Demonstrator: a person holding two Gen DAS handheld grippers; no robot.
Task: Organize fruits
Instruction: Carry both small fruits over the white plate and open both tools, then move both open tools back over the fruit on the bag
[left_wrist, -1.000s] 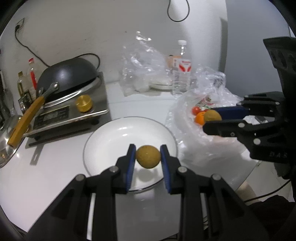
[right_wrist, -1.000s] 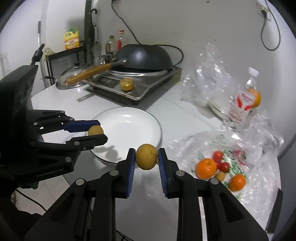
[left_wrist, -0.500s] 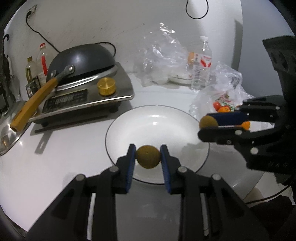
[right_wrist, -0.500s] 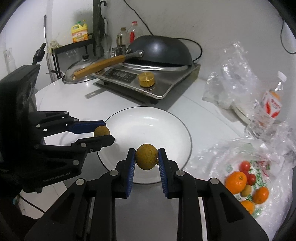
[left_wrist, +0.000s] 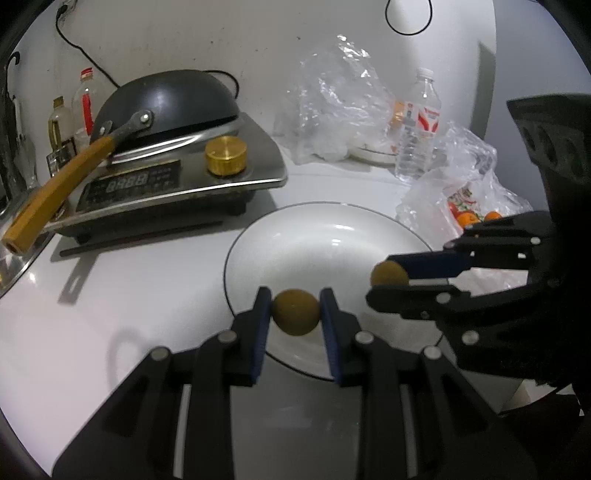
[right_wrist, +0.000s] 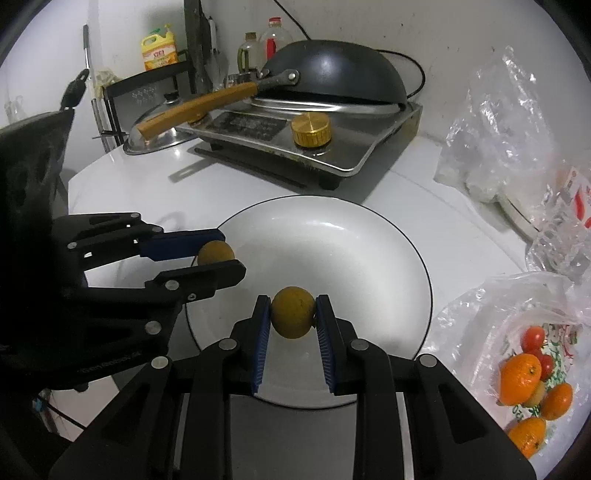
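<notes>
Over one white plate (right_wrist: 413, 258), two brown round fruits, one clamped in the left gripper (left_wrist: 296, 312), the other clamped in the right gripper (right_wrist: 293, 317), three oranges (right_wrist: 521, 373) bagged nearby

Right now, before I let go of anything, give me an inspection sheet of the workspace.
Surface: white table, bare near the plate.
Job's things: white plate empty; oranges and tomatoes in a plastic bag.
Clutter: cooktop with wok, pot lid, water bottle, crumpled bags.
Grippers: left tongs shut on a brown fruit; right tongs shut on another brown fruit; both over the plate.
Cables: cooktop cord at the wall.
Surroundings: bottles on a rack.
</notes>
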